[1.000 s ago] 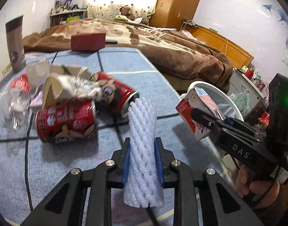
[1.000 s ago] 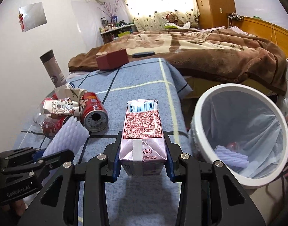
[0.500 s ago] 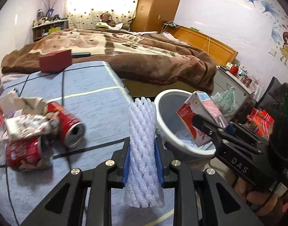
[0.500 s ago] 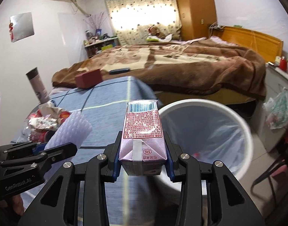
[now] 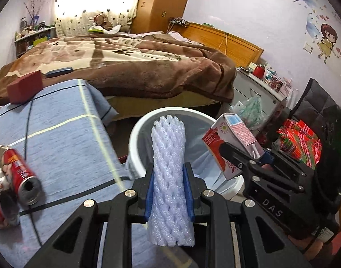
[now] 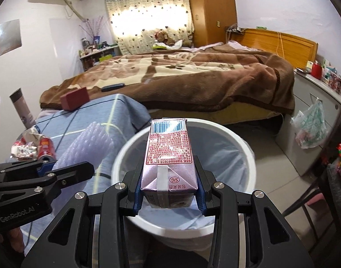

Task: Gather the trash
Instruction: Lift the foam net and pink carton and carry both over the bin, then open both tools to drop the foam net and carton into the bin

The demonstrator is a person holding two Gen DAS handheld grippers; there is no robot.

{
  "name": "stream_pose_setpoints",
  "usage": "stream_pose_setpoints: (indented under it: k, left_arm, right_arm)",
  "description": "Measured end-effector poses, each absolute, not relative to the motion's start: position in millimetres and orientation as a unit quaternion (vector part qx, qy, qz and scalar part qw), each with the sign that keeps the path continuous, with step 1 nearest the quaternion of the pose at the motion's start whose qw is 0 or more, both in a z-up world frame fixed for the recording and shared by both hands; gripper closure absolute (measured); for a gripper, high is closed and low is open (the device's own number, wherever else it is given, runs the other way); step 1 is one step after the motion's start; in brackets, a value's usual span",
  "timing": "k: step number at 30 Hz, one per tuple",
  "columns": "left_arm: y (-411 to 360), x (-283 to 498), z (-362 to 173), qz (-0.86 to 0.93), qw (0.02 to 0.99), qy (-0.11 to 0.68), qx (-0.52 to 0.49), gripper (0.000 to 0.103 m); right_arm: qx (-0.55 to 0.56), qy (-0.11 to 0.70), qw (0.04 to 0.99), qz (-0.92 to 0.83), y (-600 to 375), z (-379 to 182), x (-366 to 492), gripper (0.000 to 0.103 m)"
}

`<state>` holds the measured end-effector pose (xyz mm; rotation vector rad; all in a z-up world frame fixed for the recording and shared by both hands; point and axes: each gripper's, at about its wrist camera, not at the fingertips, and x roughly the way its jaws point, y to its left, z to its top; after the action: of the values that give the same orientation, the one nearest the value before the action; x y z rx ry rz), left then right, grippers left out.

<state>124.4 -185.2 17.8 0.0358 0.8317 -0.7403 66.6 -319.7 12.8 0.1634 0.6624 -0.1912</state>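
My left gripper (image 5: pixel 169 192) is shut on a white foam fruit net (image 5: pixel 169 178), held upright just before the near rim of the white trash bin (image 5: pixel 134 138). My right gripper (image 6: pixel 169 187) is shut on a pink milk carton (image 6: pixel 168 156) and holds it above the bin's (image 6: pixel 246 156) opening. The carton (image 5: pixel 233 143) and right gripper also show in the left wrist view, over the bin's right side. The foam net (image 6: pixel 88 143) and left gripper (image 6: pixel 59 174) show at the left of the right wrist view.
Red cans (image 5: pixel 21 176) and crumpled wrappers (image 6: pixel 23 149) lie on the blue-clothed table (image 5: pixel 59 138) to the left. A red box (image 5: pixel 25 87) sits at its far end. A bed (image 6: pixel 192 78) with a brown blanket lies behind; a grey cabinet (image 6: pixel 315 116) stands right.
Both grippers swung right from over the table to the bin. The carton is now over the bin's opening and the foam net is at its rim. Both stay gripped.
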Motion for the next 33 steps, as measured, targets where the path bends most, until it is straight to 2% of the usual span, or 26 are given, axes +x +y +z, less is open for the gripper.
stream_pose_setpoints:
  k: [15, 17, 19, 22, 33]
  left_arm:
    - [-233, 130, -1, -0.365, 0.829, 0.421, 0.040, 0.076]
    - [-235, 131, -3, -0.366, 0.827, 0.425, 0.043, 0.074]
    - [-237, 130, -5, -0.358, 0.830, 0.425, 0.051, 0.061]
    - [-236, 131, -8, -0.361, 0.827, 0.429, 0.044, 0.049]
    - [-216, 124, 3, -0.346, 0.843, 0.410, 0.039, 0.045]
  right_arm:
    - [0.082, 0.372, 0.917, -0.120, -353, -11, 77, 0.064]
    - [0.082, 0.374, 0.916, -0.120, -355, -12, 76, 0.061]
    - [0.081, 0.374, 0.916, -0.122, -356, -13, 74, 0.049]
    - [0.085, 0.372, 0.916, -0.124, -357, -12, 71, 0.047]
    - [0.098, 0.357, 0.919, -0.134, -357, -7, 65, 0.047]
